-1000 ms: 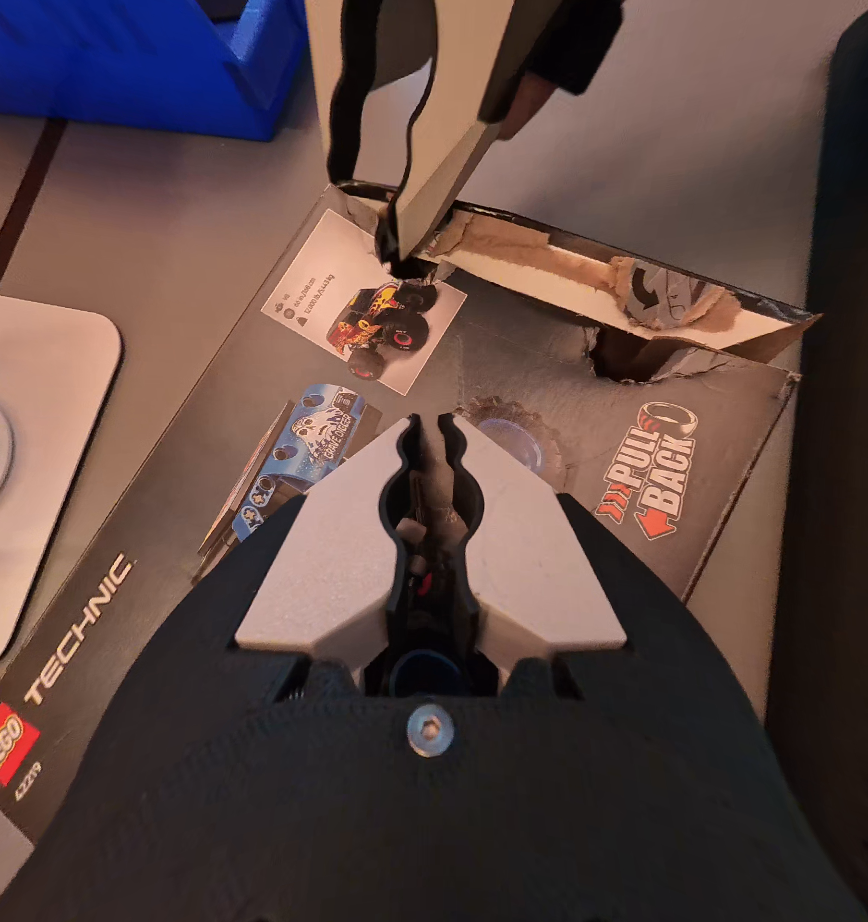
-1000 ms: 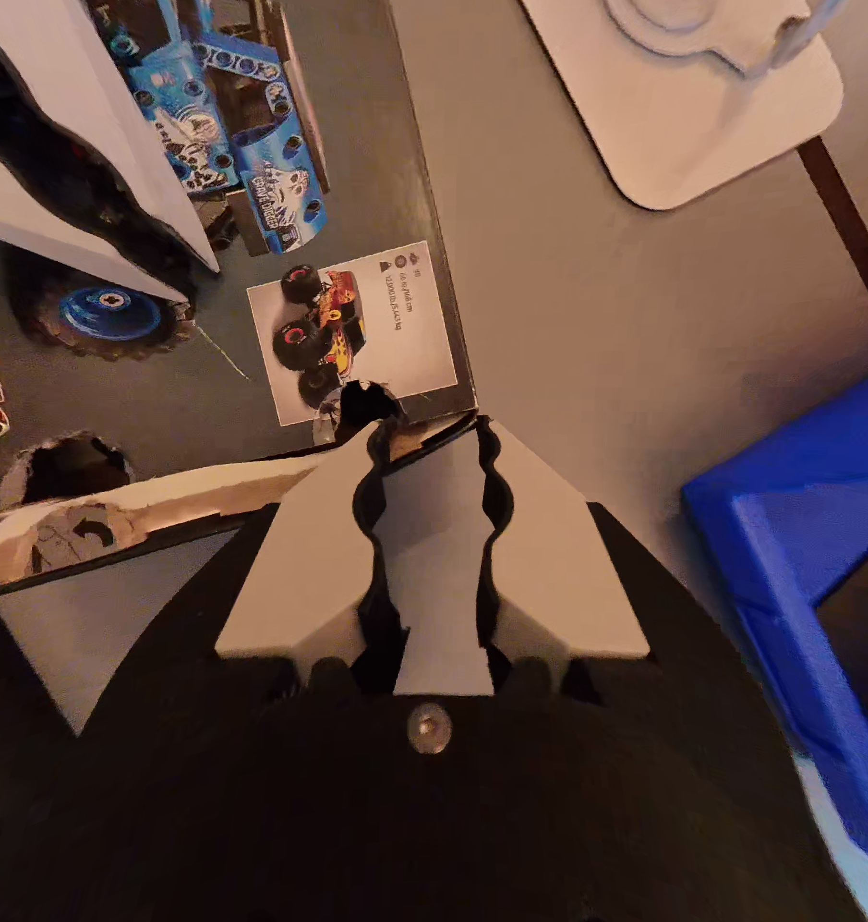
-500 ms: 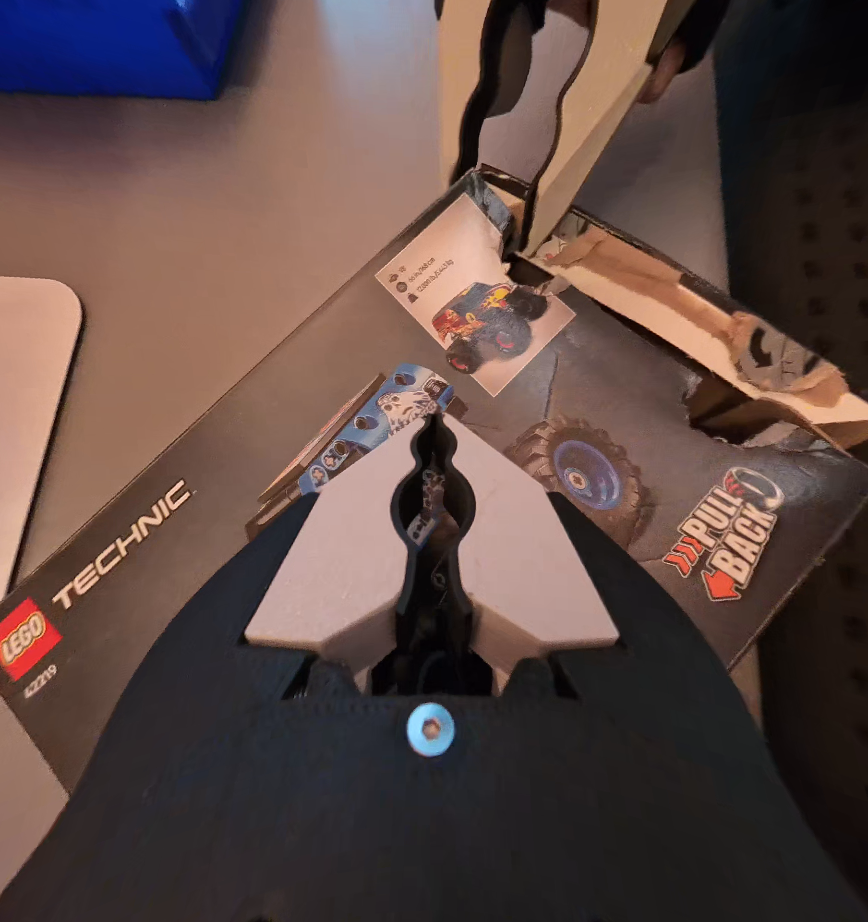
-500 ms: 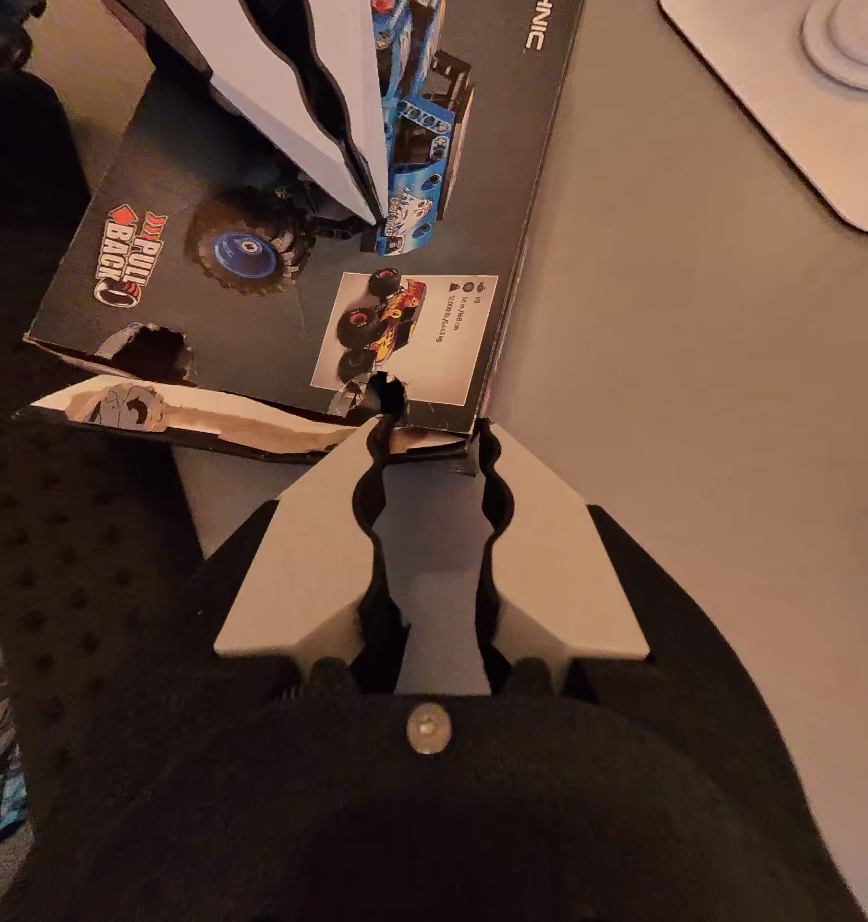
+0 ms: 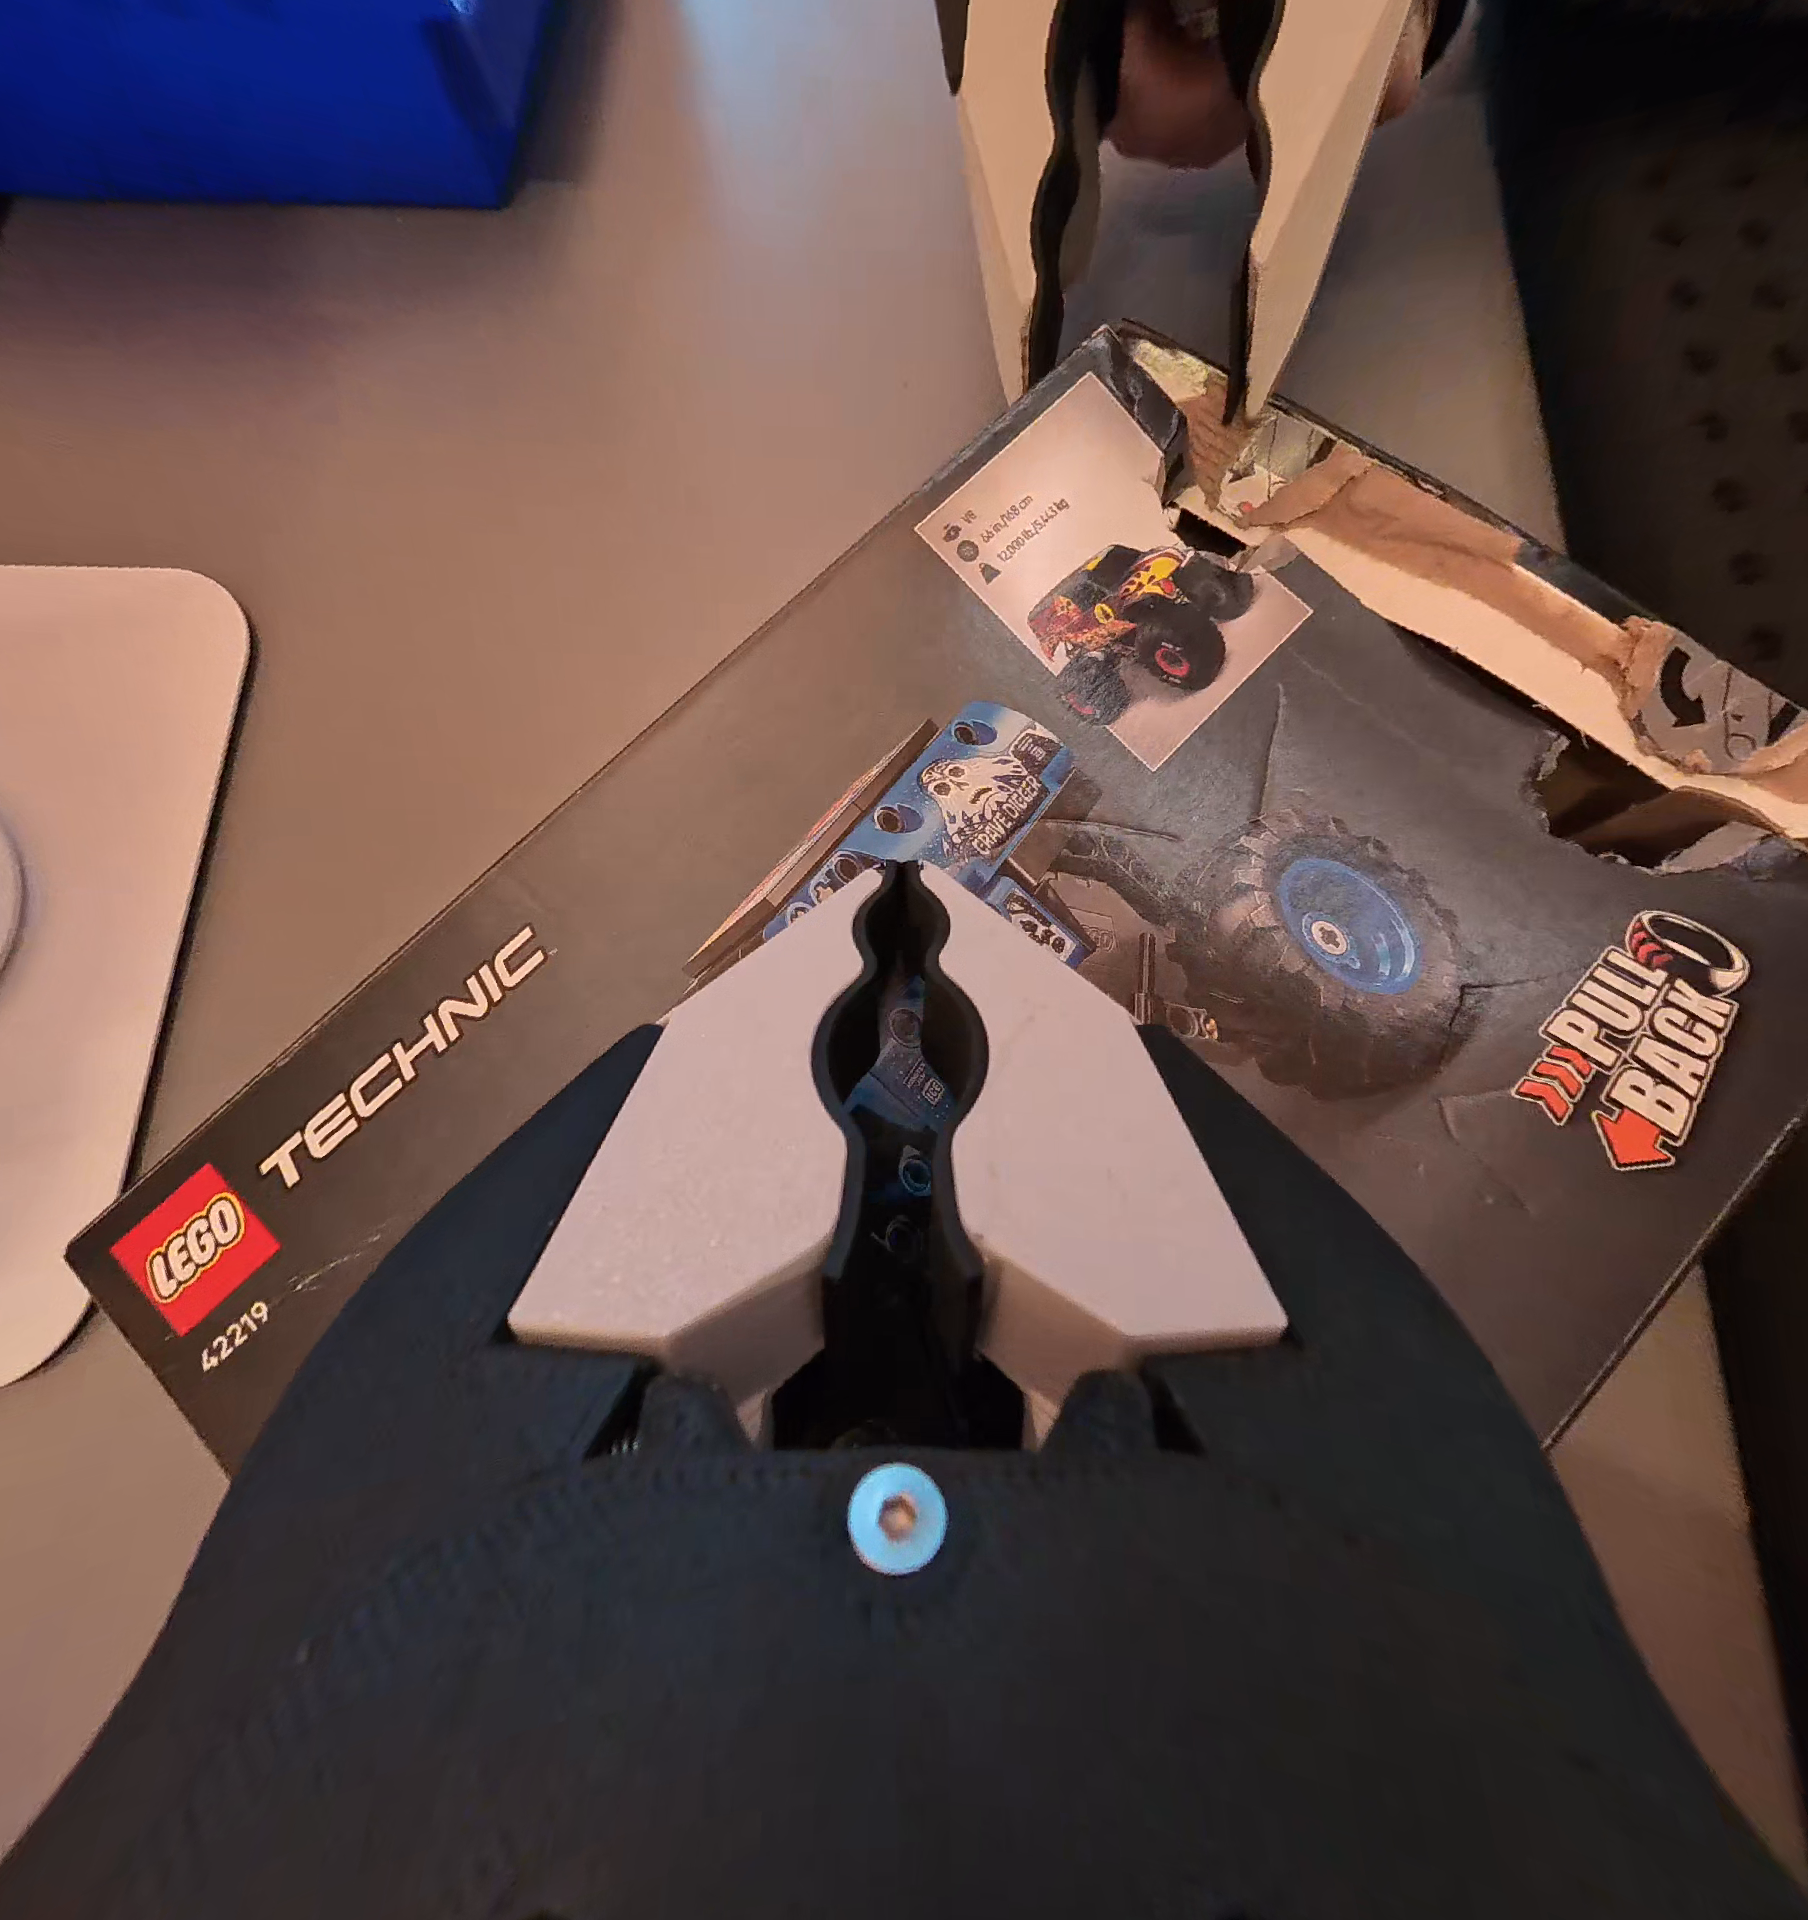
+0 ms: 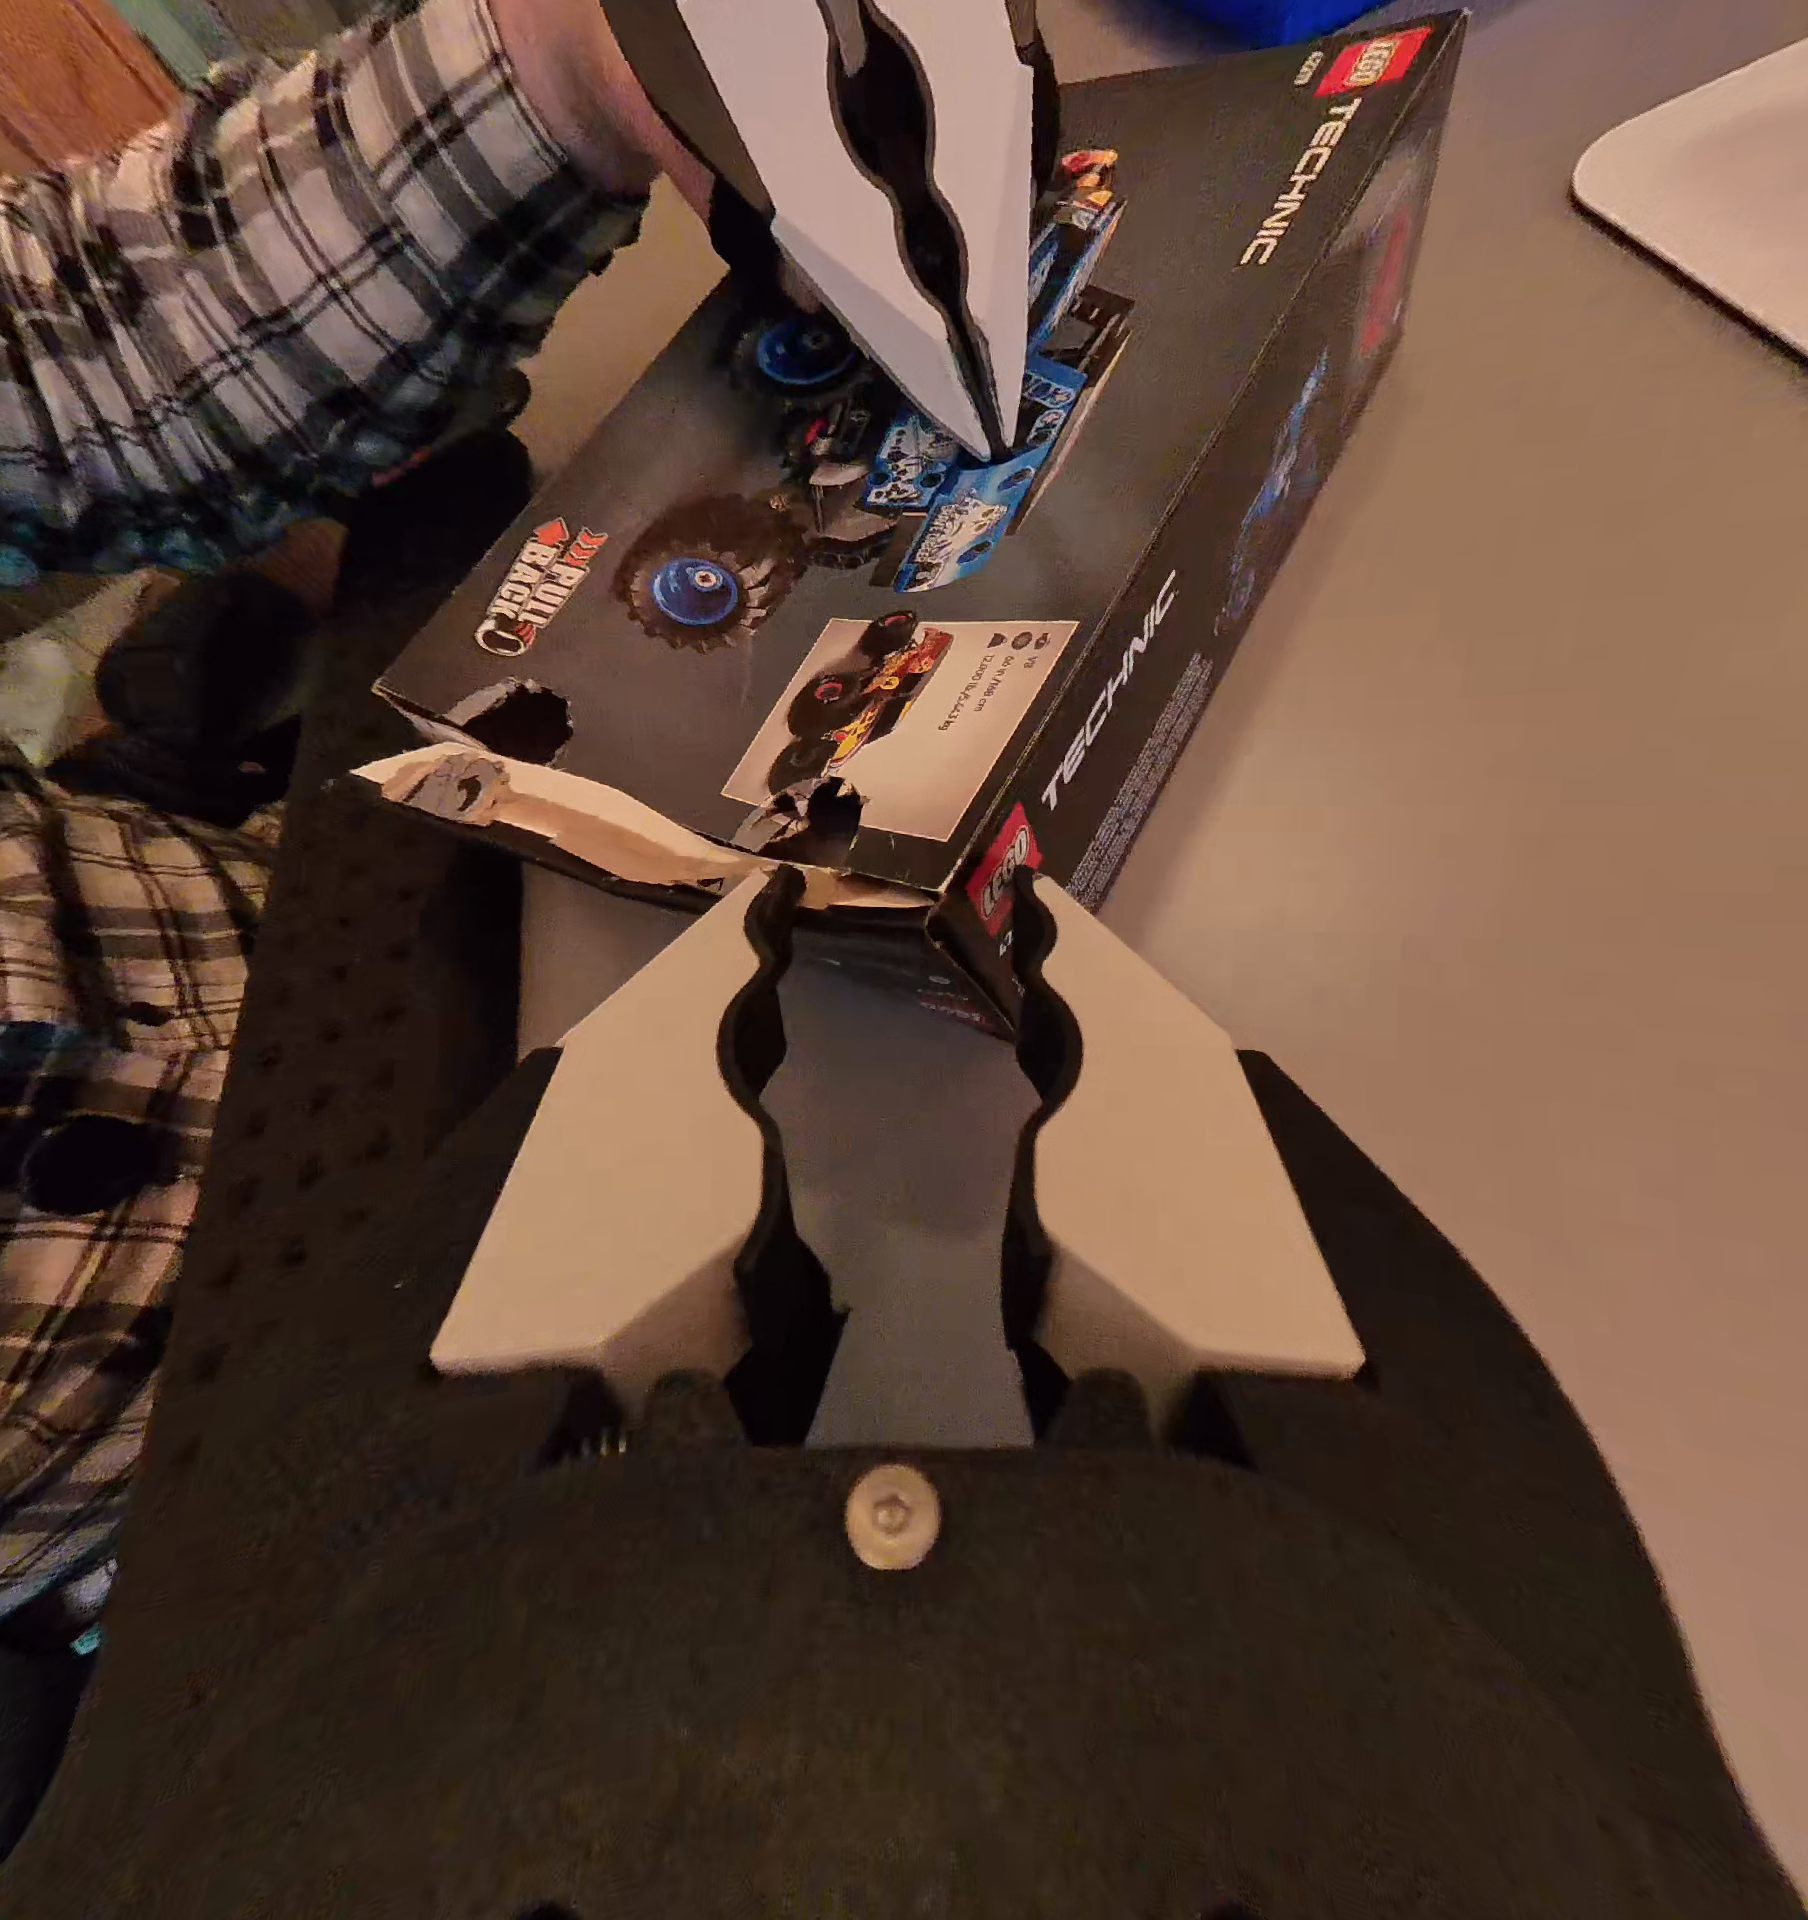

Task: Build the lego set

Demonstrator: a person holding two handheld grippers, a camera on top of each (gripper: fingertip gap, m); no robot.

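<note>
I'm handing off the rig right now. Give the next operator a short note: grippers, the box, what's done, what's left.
Left gripper: shut, empty, tips pressing on the top face of the lego box, which lies flat on the grey table.
Right gripper: open, at the box's torn end, jaws astride the corner by the end flap.
Done: the flap is ripped partly loose and two thumb holes are punched through.
Left: finish opening that end, take out the contents, then build. No pieces are out yet.
</note>
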